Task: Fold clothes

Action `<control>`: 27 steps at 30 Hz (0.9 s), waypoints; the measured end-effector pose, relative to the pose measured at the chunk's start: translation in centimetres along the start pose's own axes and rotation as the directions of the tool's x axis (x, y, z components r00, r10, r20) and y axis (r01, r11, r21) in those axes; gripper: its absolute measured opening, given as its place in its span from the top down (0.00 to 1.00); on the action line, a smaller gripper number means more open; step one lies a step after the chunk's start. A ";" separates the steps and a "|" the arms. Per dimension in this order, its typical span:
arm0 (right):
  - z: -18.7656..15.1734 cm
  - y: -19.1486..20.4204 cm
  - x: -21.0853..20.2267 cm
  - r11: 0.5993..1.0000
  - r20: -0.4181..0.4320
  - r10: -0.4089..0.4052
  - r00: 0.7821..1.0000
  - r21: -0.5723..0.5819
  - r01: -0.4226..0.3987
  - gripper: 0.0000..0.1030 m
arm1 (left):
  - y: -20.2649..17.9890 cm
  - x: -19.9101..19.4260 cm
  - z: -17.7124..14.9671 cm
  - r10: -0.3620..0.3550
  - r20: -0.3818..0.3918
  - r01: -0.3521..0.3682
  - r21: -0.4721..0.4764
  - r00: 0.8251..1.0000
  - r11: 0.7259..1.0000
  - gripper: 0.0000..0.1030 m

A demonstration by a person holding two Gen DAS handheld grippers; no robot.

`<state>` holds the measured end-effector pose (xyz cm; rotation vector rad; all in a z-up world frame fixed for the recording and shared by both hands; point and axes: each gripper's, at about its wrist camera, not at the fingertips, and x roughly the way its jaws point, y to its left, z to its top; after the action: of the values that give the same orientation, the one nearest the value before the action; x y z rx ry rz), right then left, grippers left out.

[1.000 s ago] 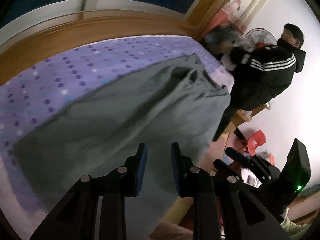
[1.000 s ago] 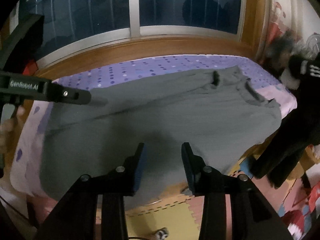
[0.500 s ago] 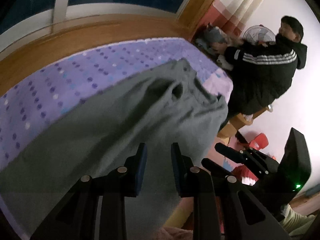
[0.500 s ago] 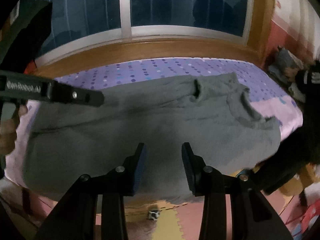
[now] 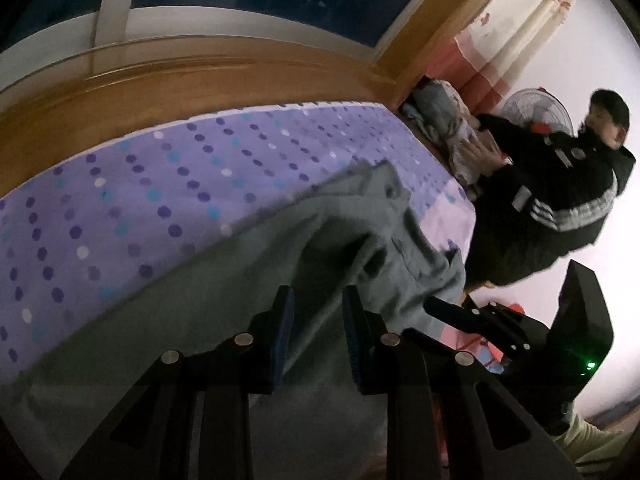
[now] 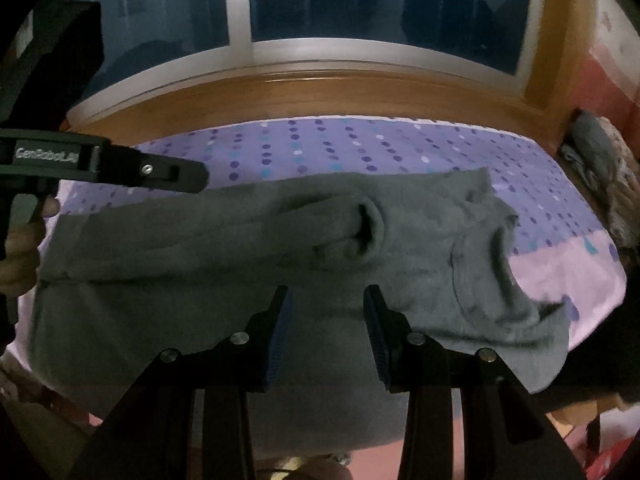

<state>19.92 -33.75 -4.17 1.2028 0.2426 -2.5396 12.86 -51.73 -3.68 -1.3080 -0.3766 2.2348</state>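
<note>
Grey sweatshirt [image 6: 248, 280] lies lengthwise across the dotted purple bed [image 6: 360, 148], collar toward the right; left gripper [image 5: 316, 320] and right gripper [image 6: 326, 320] parted, empty.

Open purple bedsheet [image 6: 360, 148] along the bed's far edge, bare up to the wooden sill [image 6: 320, 92]. Blocked at the bed's right end by piled laundry [image 6: 608, 168] and a bystander [image 5: 560, 200]; near edge covered by grey garment [image 6: 240, 280].

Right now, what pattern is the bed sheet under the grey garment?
Purple bed sheet with rows of dots, clearest in the right wrist view.
</note>
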 end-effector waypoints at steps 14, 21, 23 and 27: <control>3.5 -7.3 1.4 0.995 0.012 0.054 0.998 0.081 -0.055 0.64 | -1.8 3.7 -0.3 -0.029 -0.046 0.027 -0.048 0.998 0.998 0.77; 5.1 -8.9 5.5 0.980 -0.007 0.142 0.990 0.142 -0.140 0.64 | -3.0 6.1 -2.3 -0.036 -0.144 0.033 -0.026 0.989 0.999 0.77; 4.8 -9.0 7.1 0.985 -0.037 0.121 0.992 0.130 -0.115 0.64 | -3.3 6.8 -3.3 -0.029 -0.179 0.026 -0.018 0.983 0.999 0.77; 4.0 -9.4 8.7 0.990 -0.074 0.088 0.993 0.121 -0.079 0.64 | -3.5 6.7 -4.5 -0.037 -0.198 0.032 -0.027 0.980 0.999 0.77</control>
<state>8.56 -27.90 -8.22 1.3303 0.0592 -2.4670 15.13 -45.12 -9.06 -1.5096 -0.3499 2.0543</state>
